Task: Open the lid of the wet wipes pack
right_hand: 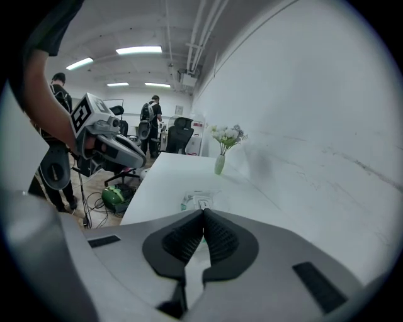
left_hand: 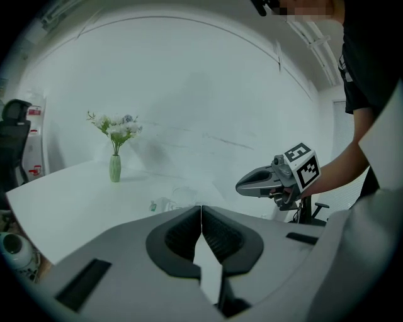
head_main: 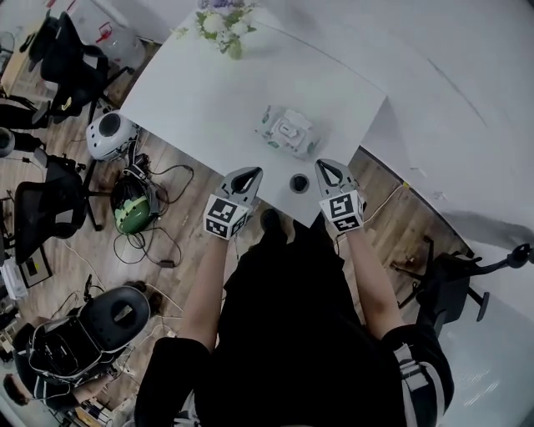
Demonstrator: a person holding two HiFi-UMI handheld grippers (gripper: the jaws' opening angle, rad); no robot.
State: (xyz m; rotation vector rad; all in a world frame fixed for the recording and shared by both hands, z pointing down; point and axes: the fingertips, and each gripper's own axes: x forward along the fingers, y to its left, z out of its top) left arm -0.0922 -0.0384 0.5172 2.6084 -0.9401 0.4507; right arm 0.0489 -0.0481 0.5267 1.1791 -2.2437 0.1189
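Note:
The wet wipes pack (head_main: 286, 132) lies flat near the middle of the white table (head_main: 200, 92), white with green trim and its lid facing up. It also shows low in the left gripper view (left_hand: 165, 204) and the right gripper view (right_hand: 198, 201), partly hidden behind the jaws. My left gripper (head_main: 249, 173) hovers at the table's near edge, short of the pack, jaws shut on nothing. My right gripper (head_main: 328, 165) hovers beside it to the right, also shut and empty. Each gripper sees the other: the right gripper (left_hand: 277, 179) and the left gripper (right_hand: 107, 141).
A vase of flowers (head_main: 221, 25) stands at the table's far end. A small black round thing (head_main: 299, 183) sits at the near edge between the grippers. Office chairs (head_main: 71, 58), cables and a green device (head_main: 132, 204) crowd the floor on the left. Two people stand in the background.

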